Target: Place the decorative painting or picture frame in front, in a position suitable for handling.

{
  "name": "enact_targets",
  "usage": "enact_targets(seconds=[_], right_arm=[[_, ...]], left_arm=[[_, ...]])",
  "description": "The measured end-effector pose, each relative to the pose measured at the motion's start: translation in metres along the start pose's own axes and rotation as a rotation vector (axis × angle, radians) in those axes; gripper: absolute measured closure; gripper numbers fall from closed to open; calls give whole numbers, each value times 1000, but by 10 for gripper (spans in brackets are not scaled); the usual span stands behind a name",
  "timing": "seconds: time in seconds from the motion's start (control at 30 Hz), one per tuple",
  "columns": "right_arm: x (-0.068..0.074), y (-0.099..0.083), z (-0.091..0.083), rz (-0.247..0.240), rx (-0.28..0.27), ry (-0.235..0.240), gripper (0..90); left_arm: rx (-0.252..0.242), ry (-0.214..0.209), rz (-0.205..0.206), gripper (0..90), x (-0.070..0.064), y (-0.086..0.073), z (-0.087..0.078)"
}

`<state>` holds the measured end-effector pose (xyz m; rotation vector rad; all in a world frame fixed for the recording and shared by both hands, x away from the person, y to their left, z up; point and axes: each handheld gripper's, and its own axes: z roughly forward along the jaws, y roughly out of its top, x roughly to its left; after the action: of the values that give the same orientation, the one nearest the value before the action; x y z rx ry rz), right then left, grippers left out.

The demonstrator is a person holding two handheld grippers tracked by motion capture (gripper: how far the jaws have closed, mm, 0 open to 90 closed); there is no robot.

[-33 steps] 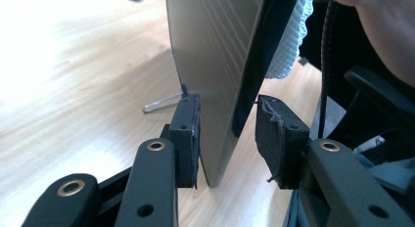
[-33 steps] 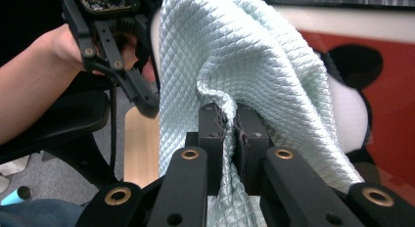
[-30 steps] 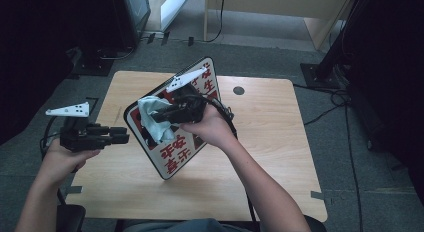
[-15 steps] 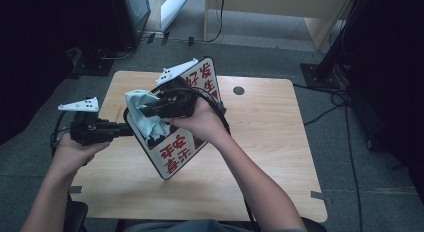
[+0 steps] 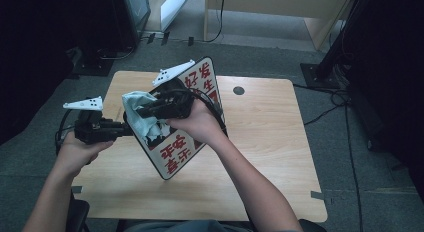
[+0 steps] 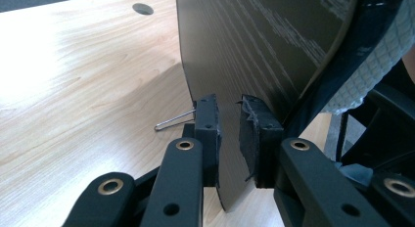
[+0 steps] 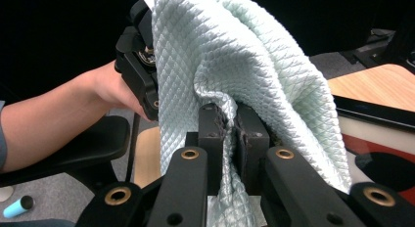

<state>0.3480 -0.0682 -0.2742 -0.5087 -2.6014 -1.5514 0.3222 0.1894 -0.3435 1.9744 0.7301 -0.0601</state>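
A sign board (image 5: 175, 159) with red characters stands tilted on the wooden table (image 5: 270, 137). At the board's left edge my left gripper (image 5: 125, 129) is shut on it. In the left gripper view, the pads (image 6: 229, 124) pinch the thin dark board (image 6: 254, 41) from both sides. My right gripper (image 5: 146, 112) is shut on a pale green quilted cloth (image 5: 142, 107) and presses it against the board's face. The cloth (image 7: 235, 56) drapes over the right gripper (image 7: 229, 124) and hides much of the sign (image 7: 381, 144).
A thin metal wire (image 6: 173, 120) sticks out at the board's foot. The table has a round cable hole (image 5: 238, 90) at the back right. Dark stands and cables ring the table. A small blue cylinder (image 7: 17, 206) lies on the floor.
My left gripper moved right to the board's left edge and now grips it. My right gripper slid the cloth leftward and up across the board's face.
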Motion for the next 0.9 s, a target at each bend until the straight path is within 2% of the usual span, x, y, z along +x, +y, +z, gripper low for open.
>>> enact_targets(seconds=[0.33, 0.9], right_arm=[[0, -6, 1, -3, 3, 3, 838], [3, -29, 8, -8, 19, -9, 837]], left_arm=[[2, -1, 1, 784, -2, 0, 1], [1, -3, 1, 782, -4, 2, 3]])
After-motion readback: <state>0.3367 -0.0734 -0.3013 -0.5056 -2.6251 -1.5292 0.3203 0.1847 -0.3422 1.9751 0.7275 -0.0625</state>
